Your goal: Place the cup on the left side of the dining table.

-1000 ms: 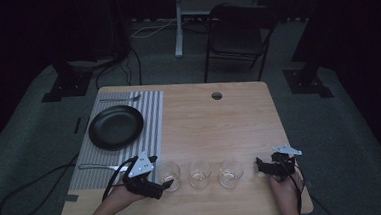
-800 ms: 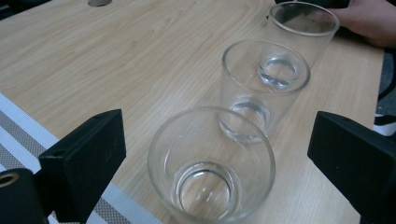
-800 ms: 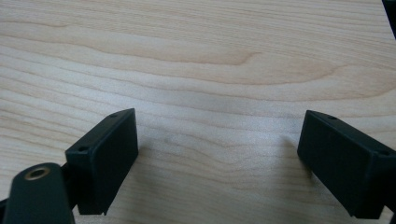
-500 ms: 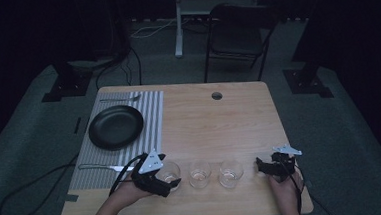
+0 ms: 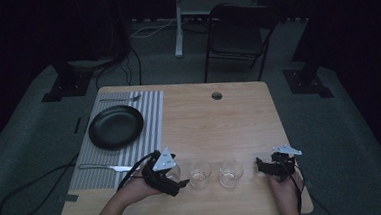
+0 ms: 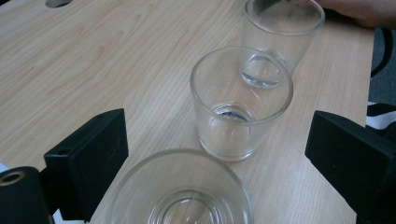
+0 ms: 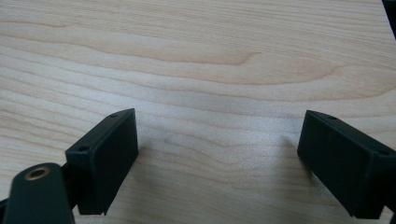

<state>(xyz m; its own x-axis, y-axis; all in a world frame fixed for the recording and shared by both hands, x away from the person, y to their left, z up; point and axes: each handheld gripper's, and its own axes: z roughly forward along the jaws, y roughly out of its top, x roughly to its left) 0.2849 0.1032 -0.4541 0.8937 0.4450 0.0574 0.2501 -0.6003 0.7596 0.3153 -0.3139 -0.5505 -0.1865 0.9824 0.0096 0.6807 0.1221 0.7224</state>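
Three empty clear glasses stand in a row near the table's front edge. In the high view my left gripper (image 5: 177, 180) is at the leftmost glass (image 5: 175, 171), beside the middle glass (image 5: 200, 174) and the right glass (image 5: 231, 172). In the left gripper view the left gripper (image 6: 217, 137) is open, with the rim of the nearest glass (image 6: 180, 191) low between its jaws. The middle glass (image 6: 240, 109) and the far glass (image 6: 282, 35) line up behind it. My right gripper (image 5: 261, 166) rests right of the row. It (image 7: 219, 135) stands open over bare wood.
A black plate (image 5: 115, 127) lies on a striped placemat (image 5: 131, 156) at the left, with a fork (image 5: 120, 99) behind it and a knife (image 5: 104, 167) in front. The table (image 5: 219, 125) has a cable hole (image 5: 217, 95). A chair (image 5: 239, 29) stands beyond.
My left gripper has moved right along the front edge until its jaws straddle the leftmost glass. The right gripper and the glasses have stayed put.
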